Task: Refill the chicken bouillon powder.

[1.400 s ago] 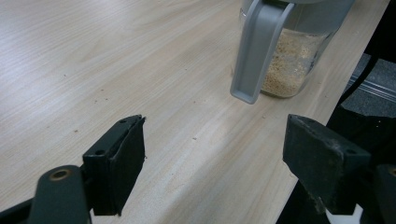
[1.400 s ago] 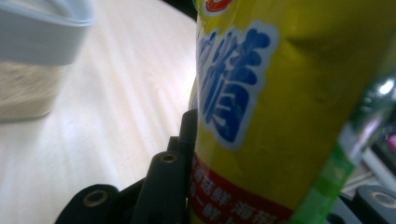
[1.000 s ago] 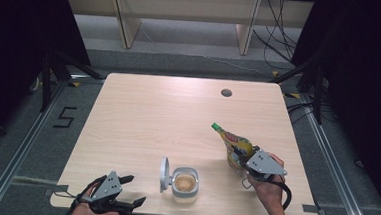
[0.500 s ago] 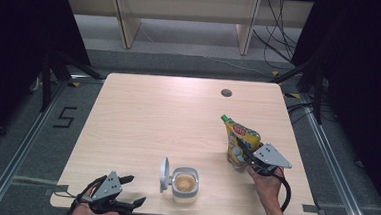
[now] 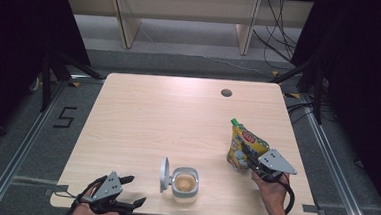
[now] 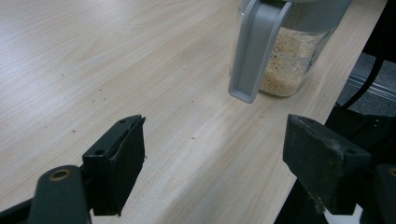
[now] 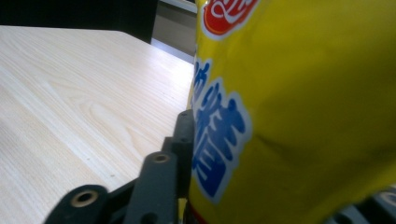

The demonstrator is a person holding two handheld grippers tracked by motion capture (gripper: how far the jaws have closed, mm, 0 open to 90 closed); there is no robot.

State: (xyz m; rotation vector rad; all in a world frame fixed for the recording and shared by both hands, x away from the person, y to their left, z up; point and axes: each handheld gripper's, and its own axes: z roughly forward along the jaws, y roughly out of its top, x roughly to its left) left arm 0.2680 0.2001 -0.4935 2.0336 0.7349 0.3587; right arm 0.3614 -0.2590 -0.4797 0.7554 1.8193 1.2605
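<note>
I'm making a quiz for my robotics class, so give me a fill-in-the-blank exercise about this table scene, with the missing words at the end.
1. The pouch between the right gripper's fingers is mainly ____ in colour.
2. The pouch's cap is ____.
3. The clear container of grains has its grey lid flipped ____.
4. The left gripper rests near the table's front edge with its fingers ____ and nothing between them.

Missing words: yellow; green; open; open

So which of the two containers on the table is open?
The clear lidded jar near the front edge: its grey lid is flipped up, showing tan grains inside. The yellow pouch between the right gripper's jaws has its green cap on.
</note>
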